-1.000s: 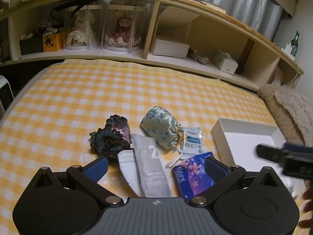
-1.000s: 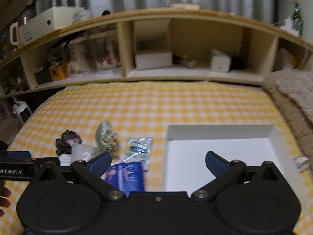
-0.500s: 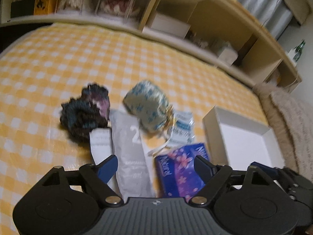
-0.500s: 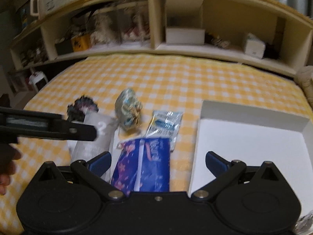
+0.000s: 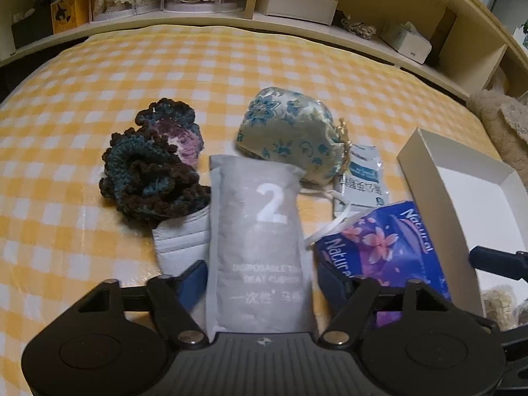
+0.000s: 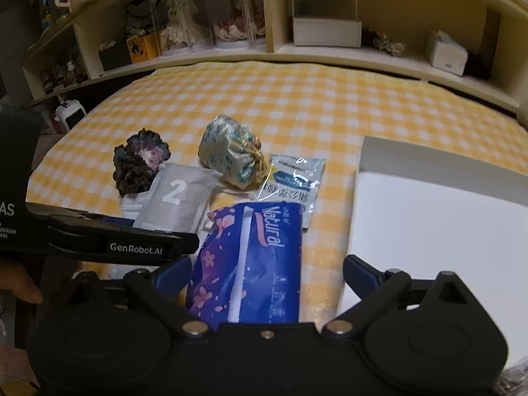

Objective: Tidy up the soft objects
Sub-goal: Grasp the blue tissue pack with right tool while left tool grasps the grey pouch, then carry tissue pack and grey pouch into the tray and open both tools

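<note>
Left wrist: grey packet (image 5: pixel 260 247) between closing left tongs (image 5: pixel 262 280) (untouched) — flat.

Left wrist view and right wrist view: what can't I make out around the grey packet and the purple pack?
- Grey "2" foil packet: near end hidden by the left gripper body, left wrist view; pad contact unclear as jaws close.
- Purple floral "Natural" tissue pack: near end hidden under the right gripper, right wrist view.
- White quilted pouch: mostly covered by the packet.
</note>
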### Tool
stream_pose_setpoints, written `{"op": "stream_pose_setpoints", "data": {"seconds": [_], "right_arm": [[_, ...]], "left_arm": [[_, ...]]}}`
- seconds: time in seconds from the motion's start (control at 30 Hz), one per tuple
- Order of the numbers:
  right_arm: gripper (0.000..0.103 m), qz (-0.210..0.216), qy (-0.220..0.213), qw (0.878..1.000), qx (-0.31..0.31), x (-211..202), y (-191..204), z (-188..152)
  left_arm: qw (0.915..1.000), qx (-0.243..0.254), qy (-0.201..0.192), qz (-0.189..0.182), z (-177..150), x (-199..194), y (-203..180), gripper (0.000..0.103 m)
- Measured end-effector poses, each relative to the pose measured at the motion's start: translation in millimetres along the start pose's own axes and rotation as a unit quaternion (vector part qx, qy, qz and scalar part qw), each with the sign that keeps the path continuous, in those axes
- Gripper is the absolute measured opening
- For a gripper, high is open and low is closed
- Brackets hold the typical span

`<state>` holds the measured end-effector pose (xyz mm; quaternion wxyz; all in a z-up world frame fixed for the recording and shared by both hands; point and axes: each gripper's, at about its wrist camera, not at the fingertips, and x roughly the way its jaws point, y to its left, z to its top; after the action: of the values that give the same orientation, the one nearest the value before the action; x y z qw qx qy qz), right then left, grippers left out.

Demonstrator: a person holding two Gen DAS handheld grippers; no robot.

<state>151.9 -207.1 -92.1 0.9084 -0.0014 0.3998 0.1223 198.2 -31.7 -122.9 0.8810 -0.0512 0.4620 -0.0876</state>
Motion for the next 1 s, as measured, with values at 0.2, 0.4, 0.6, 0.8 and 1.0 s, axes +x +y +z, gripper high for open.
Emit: {"op": "stream_pose_setpoints", "data": {"seconds": [0.2, 0.4, 0.6, 0.8, 1.0], "right_arm": [[0.088, 0.007, 0.026, 0.999, -0.018, 13, 5, -5], [0.063, 0.016, 0.045, 0.999, -0.017, 20, 5, -8], [0.043, 0.024, 0.05, 0.998, -0.014, 17, 4, -10], [0.021, 0.024, 0.028, 0.999, 0.005, 3, -2, -8], [0.019, 0.02, 0.002, 1.0, 0.016, -13, -5, -4]], "left_arm": [[0.9992, 0.035, 0.0, 0.02, -1, 3, -2, 0.05], [0.9993, 0.037, 0.003, 0.01, -2, -5, -1, 0.044], [0.9992, 0.041, 0.005, 0.005, -14, -17, -4, 0.042], [0.9992, 0.035, -0.018, -0.004, -21, -42, -5, 0.042], [0.9985, 0.023, -0.046, -0.017, -23, -67, -8, 0.042]]}}
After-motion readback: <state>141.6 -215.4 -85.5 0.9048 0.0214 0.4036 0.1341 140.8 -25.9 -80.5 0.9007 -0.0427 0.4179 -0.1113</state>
